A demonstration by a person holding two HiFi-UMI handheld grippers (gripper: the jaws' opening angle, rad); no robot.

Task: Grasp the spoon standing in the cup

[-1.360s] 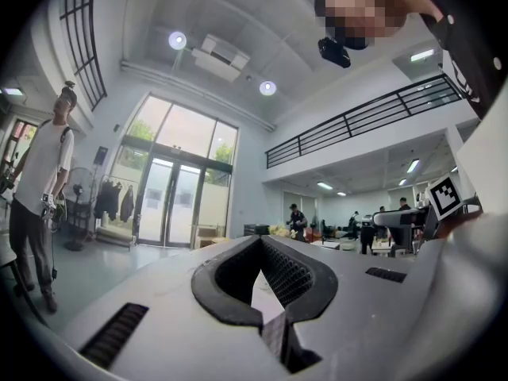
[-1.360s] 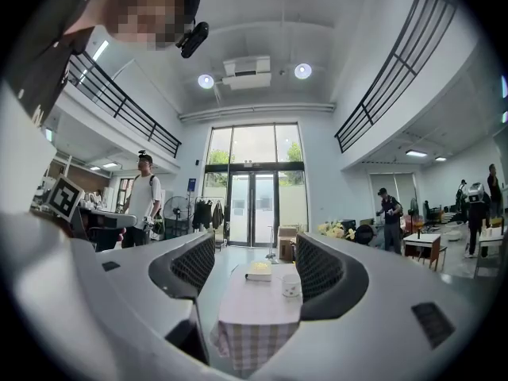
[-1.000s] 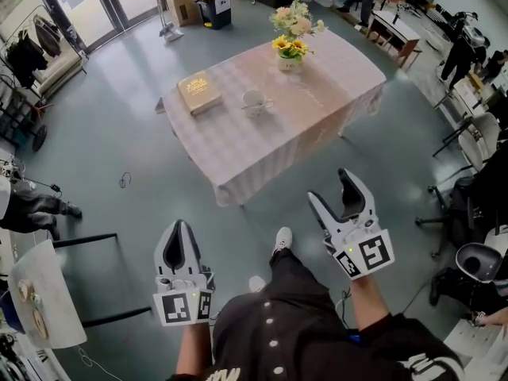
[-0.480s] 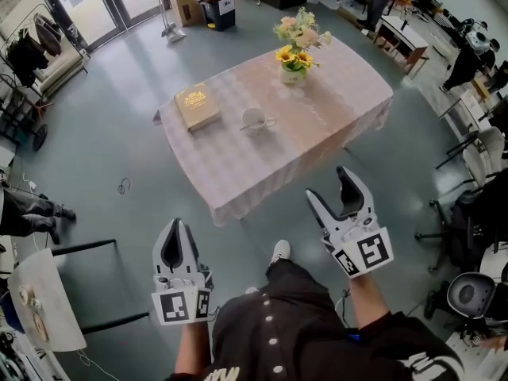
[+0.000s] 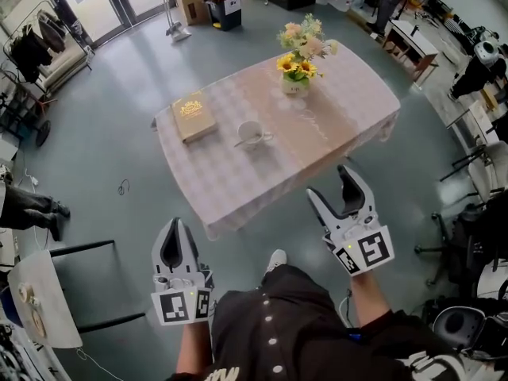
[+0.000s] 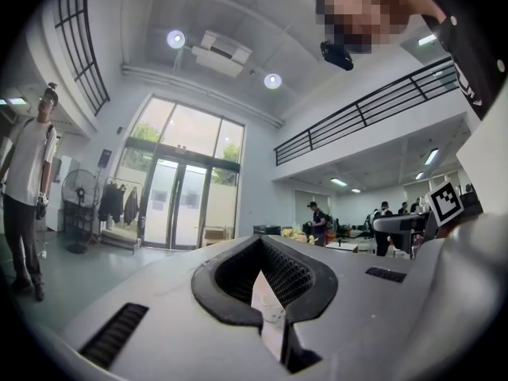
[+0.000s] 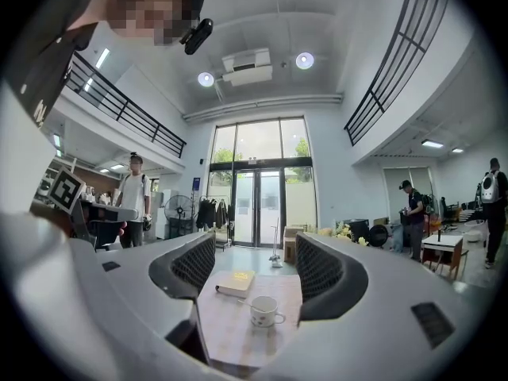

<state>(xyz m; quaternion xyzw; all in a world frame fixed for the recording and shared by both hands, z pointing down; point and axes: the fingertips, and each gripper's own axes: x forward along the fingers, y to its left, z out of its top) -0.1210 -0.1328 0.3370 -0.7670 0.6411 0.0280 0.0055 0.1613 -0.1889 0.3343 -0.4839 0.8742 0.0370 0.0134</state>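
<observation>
Both empty: left gripper (image 5: 178, 225) jaws together, right gripper (image 5: 330, 185) jaws apart | white ceramic cup (image 5: 251, 132) holding thin metal spoon (image 5: 241, 142), centre frame on pink checked-cloth table (image 5: 333, 109) | table nearer than a second ago: approach under way, spoon well out of reach, grasp not begun

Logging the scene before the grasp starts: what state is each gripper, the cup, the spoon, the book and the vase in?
Left gripper: shut, empty.
Right gripper: open, empty.
Cup: upright on the table.
Spoon: leaning in the cup, untouched.
Book: closed, lying flat.
Vase: upright, holding flowers.
</observation>
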